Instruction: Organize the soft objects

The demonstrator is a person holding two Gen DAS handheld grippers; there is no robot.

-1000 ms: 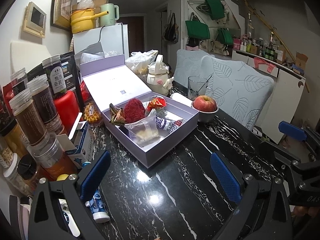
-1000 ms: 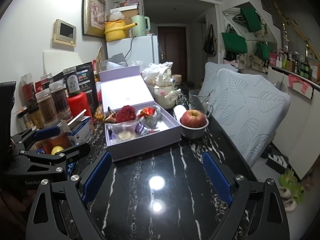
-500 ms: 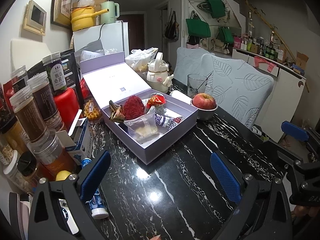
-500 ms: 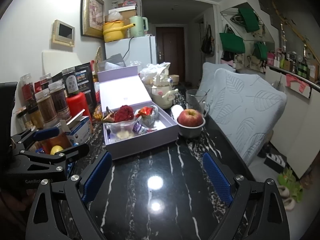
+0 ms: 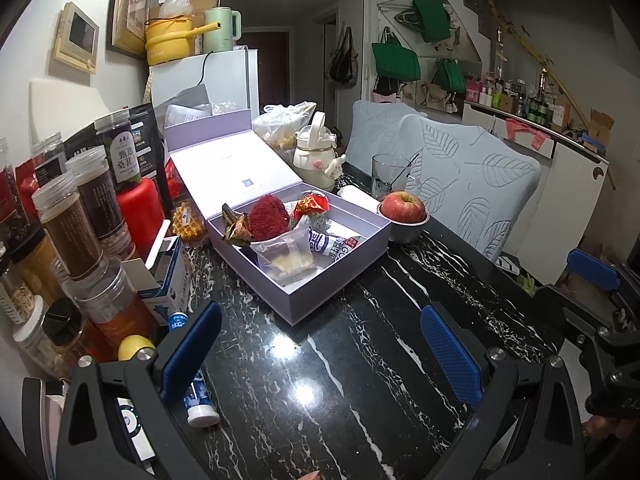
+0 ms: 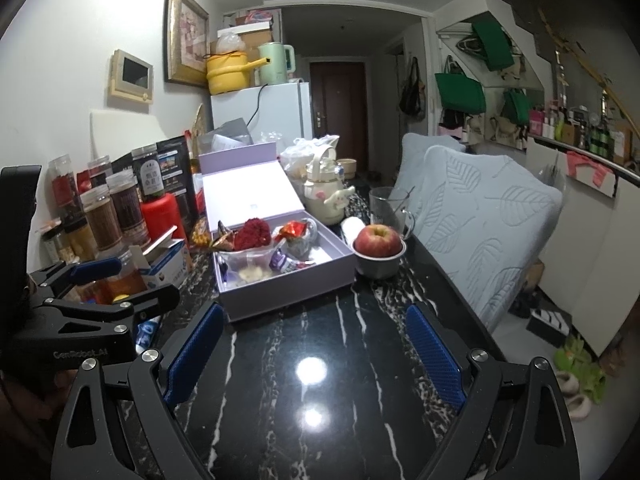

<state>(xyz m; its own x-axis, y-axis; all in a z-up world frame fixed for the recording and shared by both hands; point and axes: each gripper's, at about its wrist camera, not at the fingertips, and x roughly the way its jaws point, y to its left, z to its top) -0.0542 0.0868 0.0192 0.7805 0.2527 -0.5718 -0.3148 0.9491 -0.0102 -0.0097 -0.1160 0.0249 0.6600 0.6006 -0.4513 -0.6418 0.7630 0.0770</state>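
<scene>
Both grippers are held spread and empty above the near part of the black marble table (image 5: 360, 380): the left gripper (image 5: 320, 344) and the right gripper (image 6: 314, 344). Farther back, a lilac box (image 5: 320, 276) is seen with its lid raised. Inside it are lying a red fluffy ball (image 5: 269, 218), a clear pouch (image 5: 286, 254) and wrapped snacks (image 5: 334, 244). Just right of the box, an apple (image 5: 402, 206) is resting in a metal bowl (image 5: 406, 232).

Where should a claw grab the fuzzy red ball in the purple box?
Probably from above, across its rounded top: the fuzzy red ball stands taller than the purple box wall, while wrappers crowd its sides. The open left claw would span it.
</scene>
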